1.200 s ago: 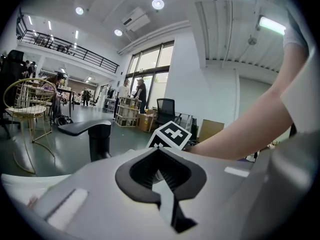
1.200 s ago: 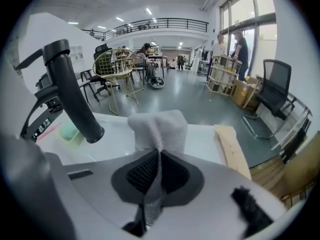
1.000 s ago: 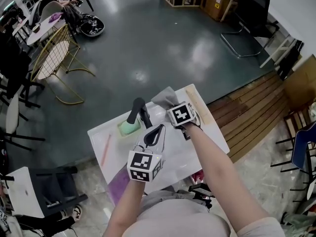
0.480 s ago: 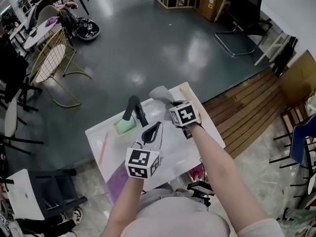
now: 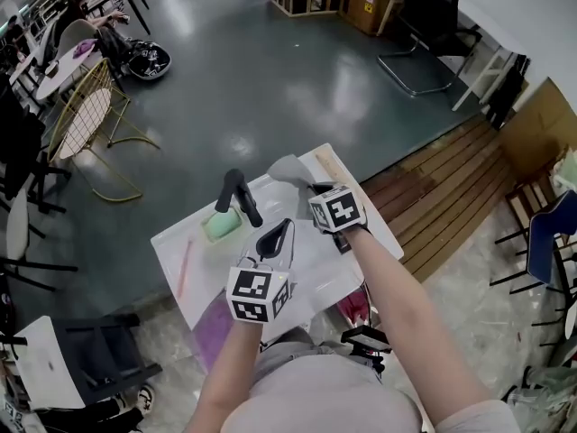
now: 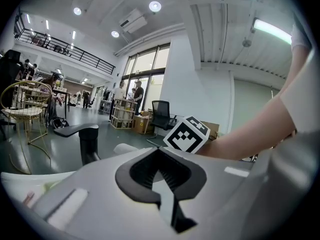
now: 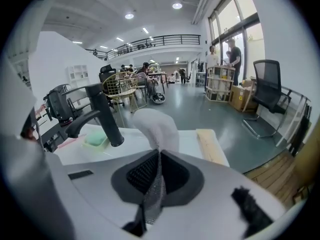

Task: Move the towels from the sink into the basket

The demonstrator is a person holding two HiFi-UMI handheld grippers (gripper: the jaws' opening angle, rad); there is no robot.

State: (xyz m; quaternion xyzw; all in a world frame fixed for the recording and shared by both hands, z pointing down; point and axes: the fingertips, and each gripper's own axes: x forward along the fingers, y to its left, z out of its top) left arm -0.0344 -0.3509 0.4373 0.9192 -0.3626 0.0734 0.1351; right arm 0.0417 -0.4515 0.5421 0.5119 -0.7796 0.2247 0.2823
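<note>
Desk: Towel lift in the head view; how should it go?

Photographer: Judged from above, the pale grey cloth towel point(image 5: 288, 168) wants carrying high, so its loose end clears the black bent tap point(image 5: 236, 195) and the white sink counter point(image 5: 180, 242); the pinch should not slacken before the basket, which I cannot find here; the right gripper point(image 5: 311, 188) is clamped on the cloth, which bunches just beyond its tips; the left gripper point(image 5: 276, 234) hangs near, just short of the tap.

Desk: Left gripper view?

Photographer: Jaws pressed together on nothing; the towel point(image 6: 125, 148) is a pale hump past them, beside the right arm point(image 6: 240, 141).

Desk: Right gripper view?

Photographer: Jaws pinched tight on a fold; the towel point(image 7: 154, 125) stands up from between them, the tap point(image 7: 102, 116) to its left.
</note>
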